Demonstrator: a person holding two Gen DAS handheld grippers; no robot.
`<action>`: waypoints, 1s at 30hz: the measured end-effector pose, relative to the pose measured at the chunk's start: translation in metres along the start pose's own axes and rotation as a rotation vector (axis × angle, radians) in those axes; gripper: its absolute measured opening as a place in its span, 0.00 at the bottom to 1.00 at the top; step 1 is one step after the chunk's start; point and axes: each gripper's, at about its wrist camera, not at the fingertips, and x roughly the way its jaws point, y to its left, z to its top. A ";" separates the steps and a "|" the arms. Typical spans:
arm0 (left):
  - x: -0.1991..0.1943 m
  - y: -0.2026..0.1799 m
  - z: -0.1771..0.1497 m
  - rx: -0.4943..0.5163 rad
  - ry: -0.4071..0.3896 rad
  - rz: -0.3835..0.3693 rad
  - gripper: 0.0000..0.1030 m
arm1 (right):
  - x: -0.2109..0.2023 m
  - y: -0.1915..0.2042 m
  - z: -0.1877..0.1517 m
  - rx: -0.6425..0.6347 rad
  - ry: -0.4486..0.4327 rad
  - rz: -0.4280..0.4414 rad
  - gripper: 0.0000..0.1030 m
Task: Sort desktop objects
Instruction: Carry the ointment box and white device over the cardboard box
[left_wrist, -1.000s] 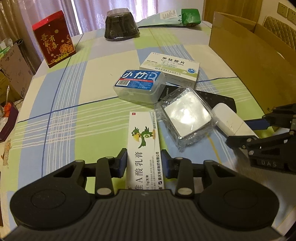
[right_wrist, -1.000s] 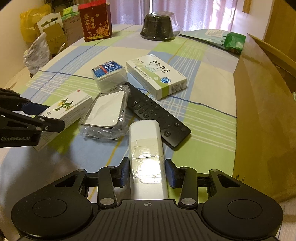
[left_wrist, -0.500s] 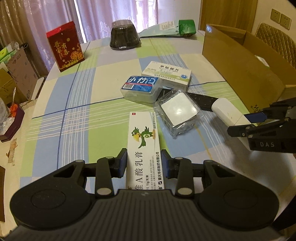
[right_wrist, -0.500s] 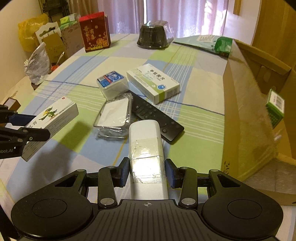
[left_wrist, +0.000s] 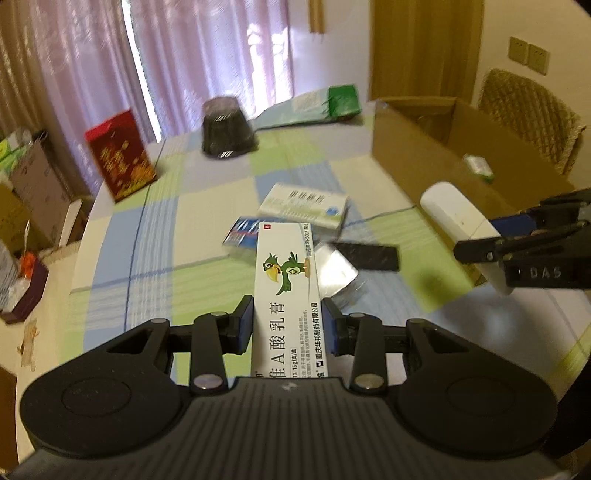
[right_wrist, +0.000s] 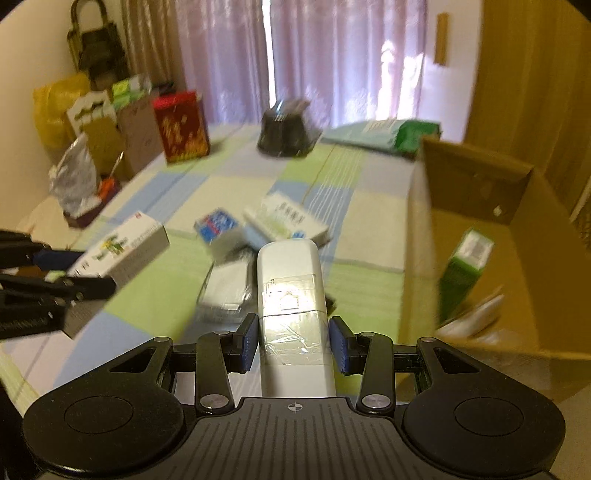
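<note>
Both loads airborne over the table (left_wrist: 207, 206): left gripper (left_wrist: 287, 325) clamped on the ointment box (left_wrist: 286, 280), right gripper (right_wrist: 293, 338) pinching the white remote (right_wrist: 290, 291) near the cardboard box (right_wrist: 480, 206); risk of collision or slipping there.

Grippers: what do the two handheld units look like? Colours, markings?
Both are matte black: a ribbed body, two round side lobes, silver pivot screws, linkage arms and blue finger pads. The left gripper and right gripper look the same. The right one's side reads "DAS". No cables or sleeves show.
</note>
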 end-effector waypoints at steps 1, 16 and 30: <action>-0.002 -0.005 0.005 0.009 -0.010 -0.009 0.32 | -0.007 -0.004 0.003 0.005 -0.015 -0.006 0.39; -0.003 -0.118 0.081 0.201 -0.134 -0.194 0.32 | -0.079 -0.107 0.026 0.113 -0.131 -0.167 0.39; 0.060 -0.215 0.117 0.421 -0.104 -0.333 0.32 | -0.065 -0.193 0.011 0.200 -0.104 -0.245 0.39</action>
